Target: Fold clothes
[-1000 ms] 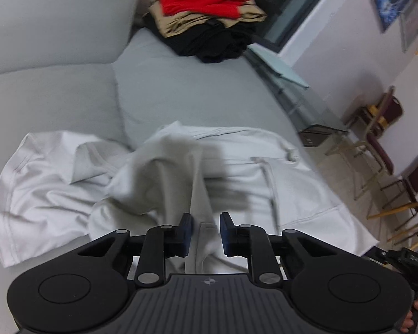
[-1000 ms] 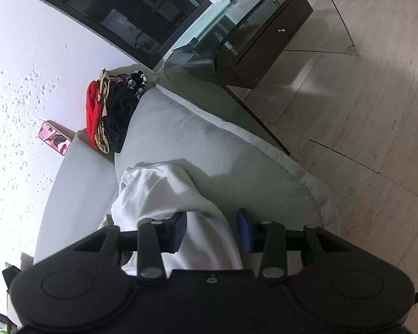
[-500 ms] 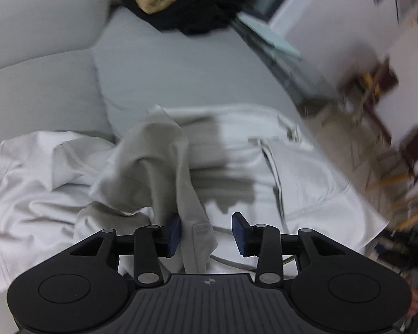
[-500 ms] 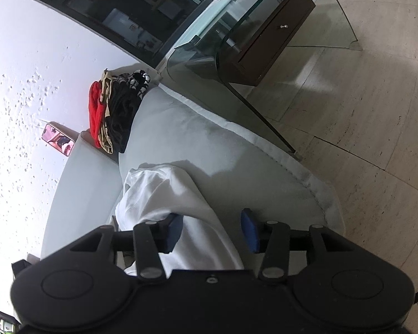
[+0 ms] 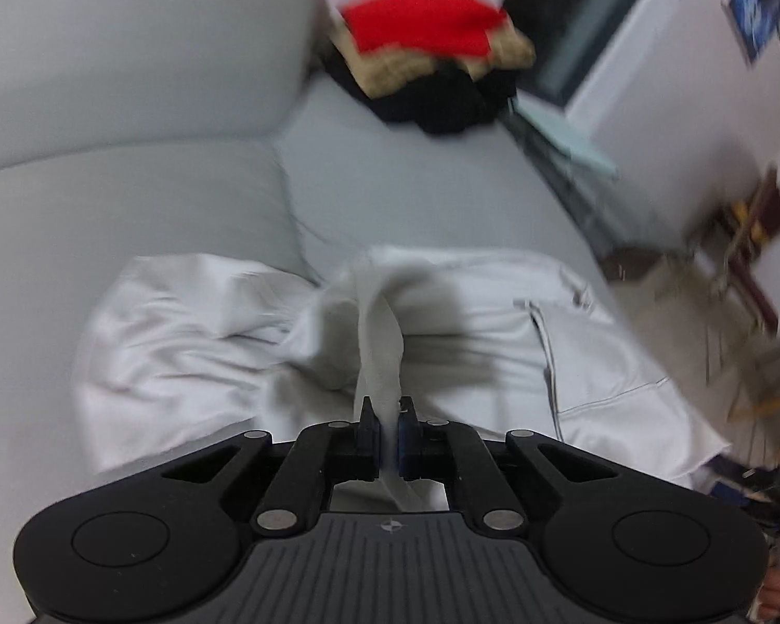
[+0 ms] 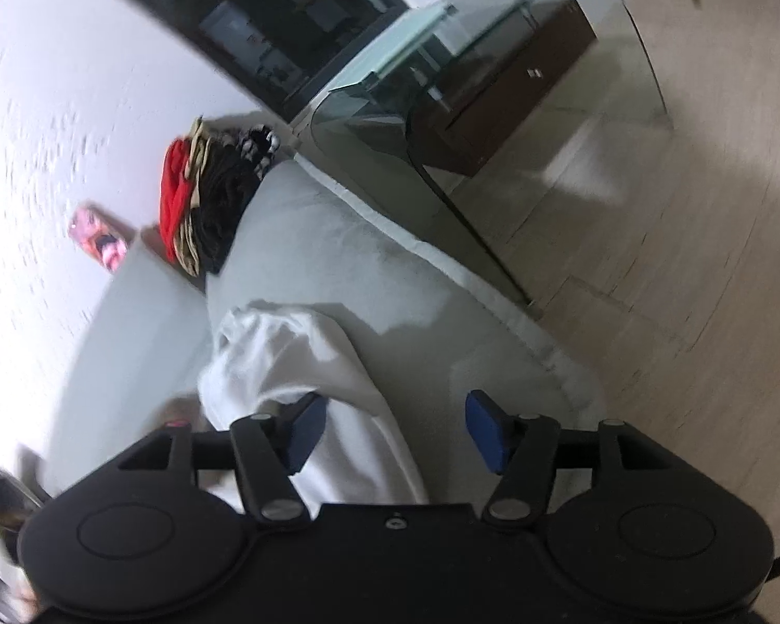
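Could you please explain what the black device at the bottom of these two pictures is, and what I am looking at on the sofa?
Each picture comes from a camera mounted on a hand-held gripper; a person holds one in each hand. The black shape at the bottom is the gripper itself, with two blue-padded fingers.

In the left camera's picture, the left gripper has its fingers pinched shut on a fold of a white garment, which lies crumpled on a grey sofa. A pile of clothes, red on top, sits further back.

In the right camera's picture, the right gripper is open, holding nothing, with the same garment passing beneath it. A glass table stands beside the sofa.
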Tool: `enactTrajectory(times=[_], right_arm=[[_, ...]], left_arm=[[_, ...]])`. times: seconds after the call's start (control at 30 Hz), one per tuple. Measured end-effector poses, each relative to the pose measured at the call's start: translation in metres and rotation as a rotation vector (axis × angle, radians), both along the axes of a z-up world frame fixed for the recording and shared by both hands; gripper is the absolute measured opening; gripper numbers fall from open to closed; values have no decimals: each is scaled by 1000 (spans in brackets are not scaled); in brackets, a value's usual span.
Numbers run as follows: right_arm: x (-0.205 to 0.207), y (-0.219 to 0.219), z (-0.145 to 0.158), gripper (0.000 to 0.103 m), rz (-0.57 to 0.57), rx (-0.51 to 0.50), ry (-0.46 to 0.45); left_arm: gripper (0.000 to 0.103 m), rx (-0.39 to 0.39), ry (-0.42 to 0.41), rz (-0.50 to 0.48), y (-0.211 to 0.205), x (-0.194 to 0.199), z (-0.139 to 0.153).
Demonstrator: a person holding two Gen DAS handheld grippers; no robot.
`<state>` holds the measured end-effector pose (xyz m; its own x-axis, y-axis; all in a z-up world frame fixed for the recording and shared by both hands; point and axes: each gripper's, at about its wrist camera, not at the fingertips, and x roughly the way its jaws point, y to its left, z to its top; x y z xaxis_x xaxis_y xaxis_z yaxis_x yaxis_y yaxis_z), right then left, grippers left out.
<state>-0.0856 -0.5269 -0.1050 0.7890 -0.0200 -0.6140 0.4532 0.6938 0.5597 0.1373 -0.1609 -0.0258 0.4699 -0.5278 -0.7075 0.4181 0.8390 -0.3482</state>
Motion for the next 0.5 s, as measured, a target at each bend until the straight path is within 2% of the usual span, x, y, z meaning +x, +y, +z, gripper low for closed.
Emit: enactTrajectory(times=[0.13, 0.27, 0.33, 0.37, 0.4, 0.5], right_arm=[[6, 17, 5, 59, 54, -165, 32], [14, 36, 8, 59, 105, -320, 61], [19, 47, 6, 50, 92, -380, 61], [21, 48, 6, 16, 65, -384, 77], [22, 45, 9, 2, 36, -333, 75], [20, 31, 25, 2, -38, -97, 25]], left_arm=[[4, -26, -50, 75, 38, -38, 15], [4, -40, -16, 133, 54, -49, 4], [3, -50, 1, 164, 62, -54, -1], [4, -63, 6, 182, 64, -55, -1], [3, -73, 7, 199, 68, -55, 1], [3, -128, -18, 246, 85, -48, 21]])
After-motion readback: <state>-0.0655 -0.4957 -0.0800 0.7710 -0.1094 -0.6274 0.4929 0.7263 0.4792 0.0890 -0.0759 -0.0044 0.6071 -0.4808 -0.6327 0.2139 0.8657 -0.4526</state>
